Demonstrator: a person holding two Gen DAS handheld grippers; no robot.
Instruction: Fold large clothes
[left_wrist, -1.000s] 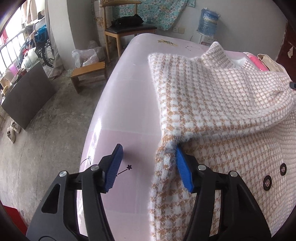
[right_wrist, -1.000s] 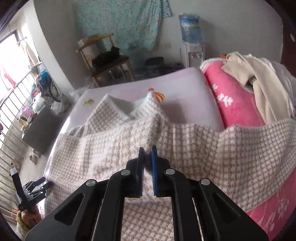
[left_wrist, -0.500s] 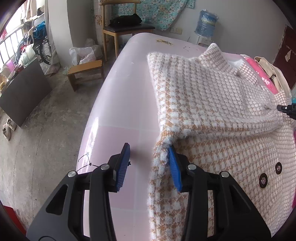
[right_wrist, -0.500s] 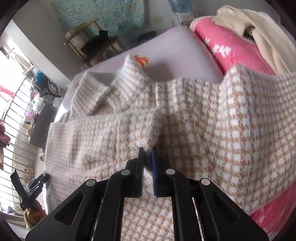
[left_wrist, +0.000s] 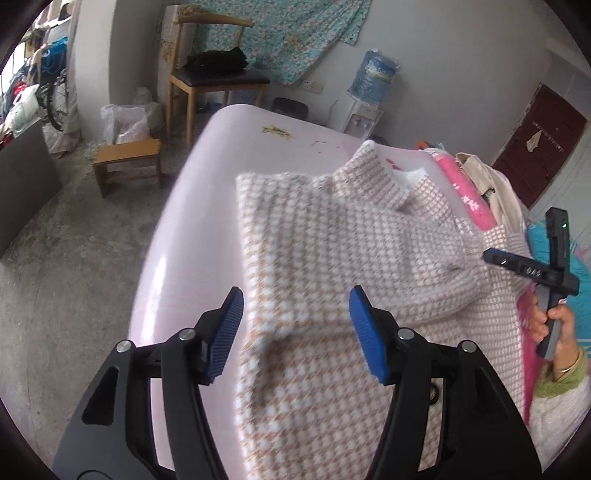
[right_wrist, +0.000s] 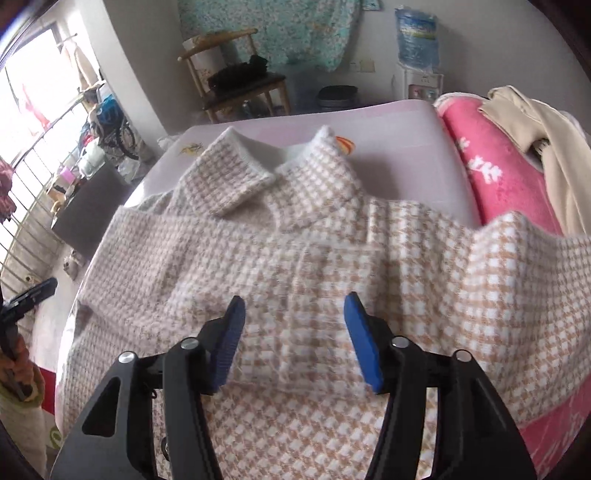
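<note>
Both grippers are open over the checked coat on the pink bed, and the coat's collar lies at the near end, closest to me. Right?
Not quite. The collar lies at the far end of the checked coat, as the right wrist view shows. Left gripper and right gripper are open.

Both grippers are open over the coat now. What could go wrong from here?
1. The coat's right side drapes up over the pink blanket; it may slide and undo the fold.
2. The folded-in sleeve lies loose, so a grab nearby may drag it.
3. The left gripper and right gripper could clash.
</note>
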